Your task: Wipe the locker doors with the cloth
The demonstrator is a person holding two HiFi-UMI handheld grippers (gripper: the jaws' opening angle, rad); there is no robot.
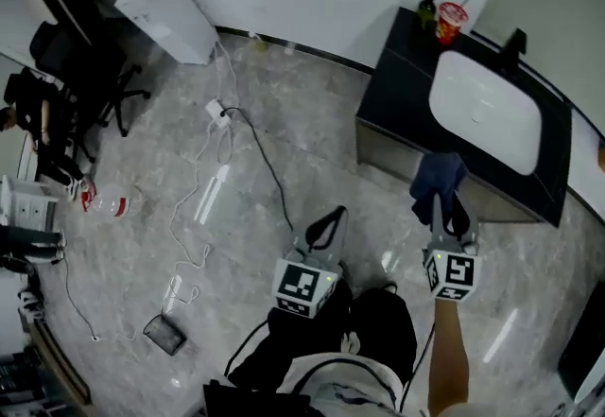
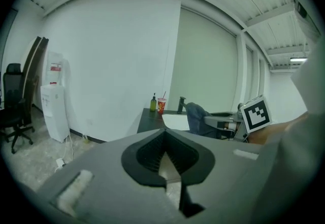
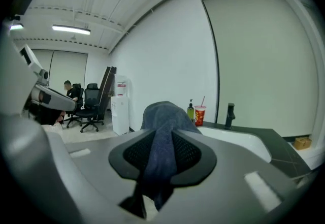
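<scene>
A dark blue cloth (image 1: pixel 437 174) hangs bunched from my right gripper (image 1: pixel 444 205), whose jaws are shut on it in front of the black sink counter. In the right gripper view the cloth (image 3: pixel 162 131) drapes over and between the pads of that gripper (image 3: pixel 163 141). My left gripper (image 1: pixel 330 218) is lower and to the left, over the marble floor. Its jaws meet at the tips with nothing between them, as the left gripper view (image 2: pixel 163 142) also shows. That view catches the cloth (image 2: pixel 197 116) off to the right. No locker doors are in any view.
A black counter (image 1: pixel 397 94) with a white basin (image 1: pixel 487 112), a tap (image 1: pixel 515 42), a red cup (image 1: pixel 452 23) and a green bottle (image 1: pixel 428 7) stands at the right. A water dispenser (image 1: pixel 165 13), an office chair (image 1: pixel 85 65), cables with a power strip (image 1: pixel 217 111) and a bottle (image 1: pixel 109 205) are at the left.
</scene>
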